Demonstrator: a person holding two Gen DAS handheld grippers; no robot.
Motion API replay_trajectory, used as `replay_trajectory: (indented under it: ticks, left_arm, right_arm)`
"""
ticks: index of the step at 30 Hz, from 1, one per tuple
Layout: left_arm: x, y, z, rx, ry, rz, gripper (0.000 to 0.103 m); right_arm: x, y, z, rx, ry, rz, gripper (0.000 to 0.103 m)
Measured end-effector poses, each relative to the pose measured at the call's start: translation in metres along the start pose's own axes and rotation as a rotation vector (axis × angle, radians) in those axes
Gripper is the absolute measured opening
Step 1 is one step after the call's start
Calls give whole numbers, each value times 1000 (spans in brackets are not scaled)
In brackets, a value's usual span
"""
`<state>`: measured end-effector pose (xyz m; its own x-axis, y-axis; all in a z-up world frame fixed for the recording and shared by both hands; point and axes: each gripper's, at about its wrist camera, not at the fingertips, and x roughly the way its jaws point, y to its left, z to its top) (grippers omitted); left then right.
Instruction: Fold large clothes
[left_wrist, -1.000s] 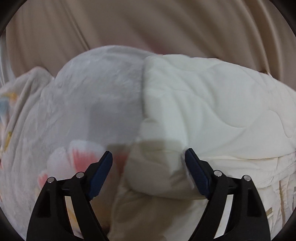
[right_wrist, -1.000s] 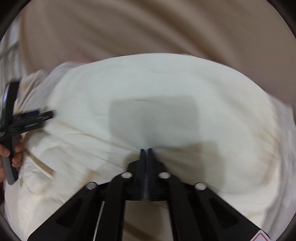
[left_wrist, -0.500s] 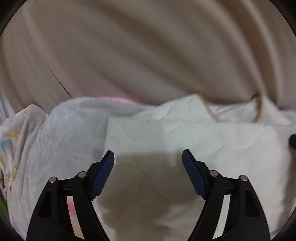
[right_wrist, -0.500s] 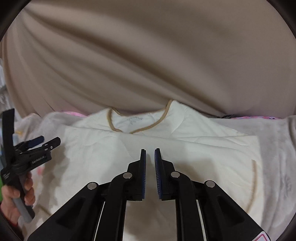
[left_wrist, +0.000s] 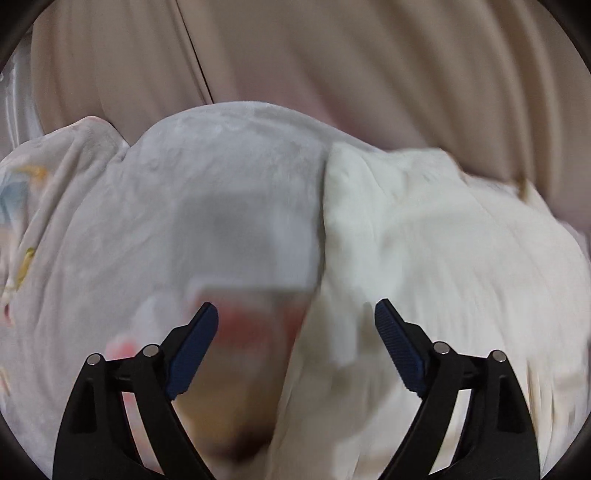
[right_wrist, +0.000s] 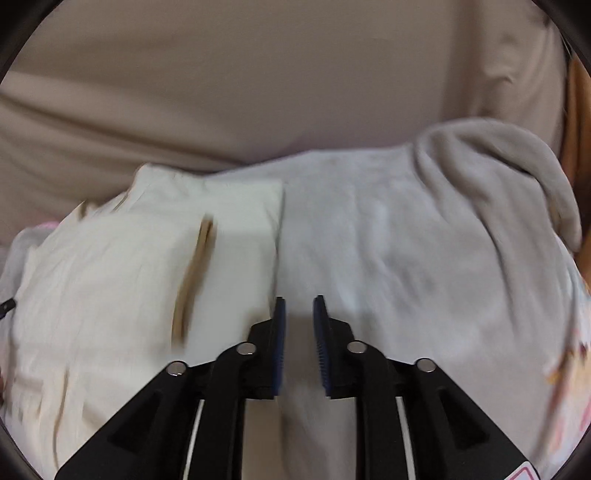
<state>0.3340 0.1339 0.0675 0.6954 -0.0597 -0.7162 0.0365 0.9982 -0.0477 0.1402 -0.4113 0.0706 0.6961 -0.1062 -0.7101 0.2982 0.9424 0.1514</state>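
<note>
opening with nothing between them, both the left gripper (left_wrist: 295, 317) and right gripper (right_wrist: 298, 314) hover over the folded cream garment (right_wrist: 110, 277); snagging its edge on the grey blanket (right_wrist: 406, 258) could undo the fold.

One cream garment (right_wrist: 110, 280), one grey blanket (right_wrist: 406, 240).

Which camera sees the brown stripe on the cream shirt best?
The right wrist view: the brown stripe runs down the cream shirt there. The left wrist view shows only a blurred brown bit at the shirt's far edge.
</note>
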Motion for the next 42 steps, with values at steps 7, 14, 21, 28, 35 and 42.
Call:
replay_trajectory:
  ticks: [7,14,21,28,35,42]
  left_arm:
    - [-84,38,-151,-48,250,-203,92]
    - [-110,18,-187,-21,223,-253,87]
    - [-122,-3,-187,-21,179,-241,25]
    - [-198,11,-215,-16,71,-290,8]
    - [-328,41,-276,-67,-156,-487,8]
    - [-396,33,-257,-47,-383,-508,9]
  right_arm:
    - [-94,-34,-158,87,195,304,64]
    - [-99,-12,-202,172,191,426,67]
    - [-64,19,-170,222,192,454,11]
    - [-149,31,-186,127,-24,475,5]
    - [-279,15,-249,36,-270,513,5]
    - [-349,16,-229,-9,-517,568,4]
